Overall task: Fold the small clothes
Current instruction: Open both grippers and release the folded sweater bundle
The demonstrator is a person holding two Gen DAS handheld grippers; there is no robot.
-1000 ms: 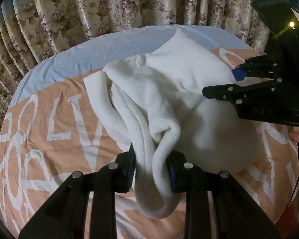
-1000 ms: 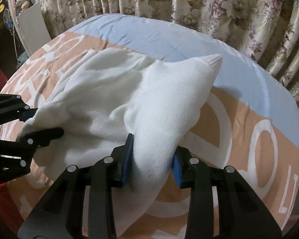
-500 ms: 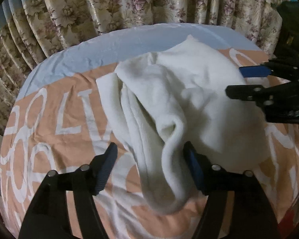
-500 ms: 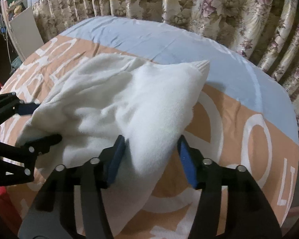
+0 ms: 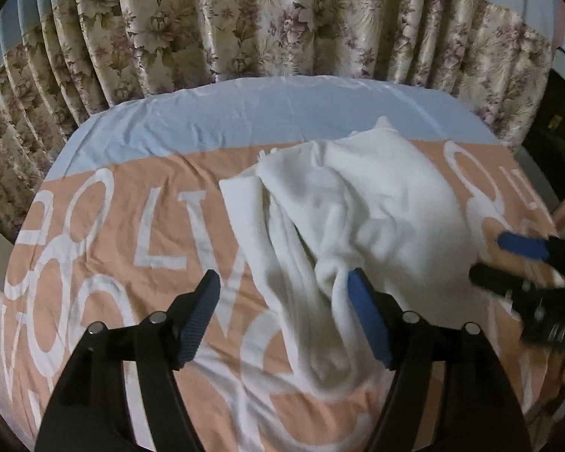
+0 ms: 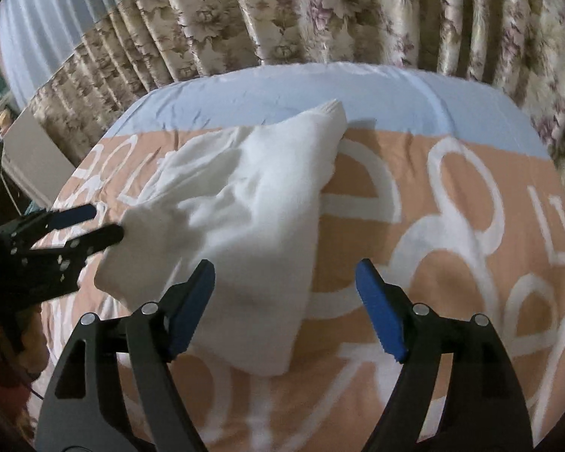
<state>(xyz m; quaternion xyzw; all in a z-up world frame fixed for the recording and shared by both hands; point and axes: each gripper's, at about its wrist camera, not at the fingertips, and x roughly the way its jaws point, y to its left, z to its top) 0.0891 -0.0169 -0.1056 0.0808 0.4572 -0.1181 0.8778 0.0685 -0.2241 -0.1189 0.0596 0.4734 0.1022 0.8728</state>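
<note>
Between the 2 blue pads of the left gripper point(image 5: 284, 316) lay one end of the white cloth point(image 5: 361, 218), loose on the bed cover point(image 5: 94, 248). Its jaws had just been opening and stood wide, pressing on nothing, though the right pad sat close against a fold. Ahead of the right gripper point(image 6: 284, 303) the white cloth point(image 6: 245, 211) lay folded over, with 1 corner reaching between its jaws. Those jaws had just been opening too, and held nothing. Behind the bed hung flowery curtains point(image 5: 282, 22).
</note>
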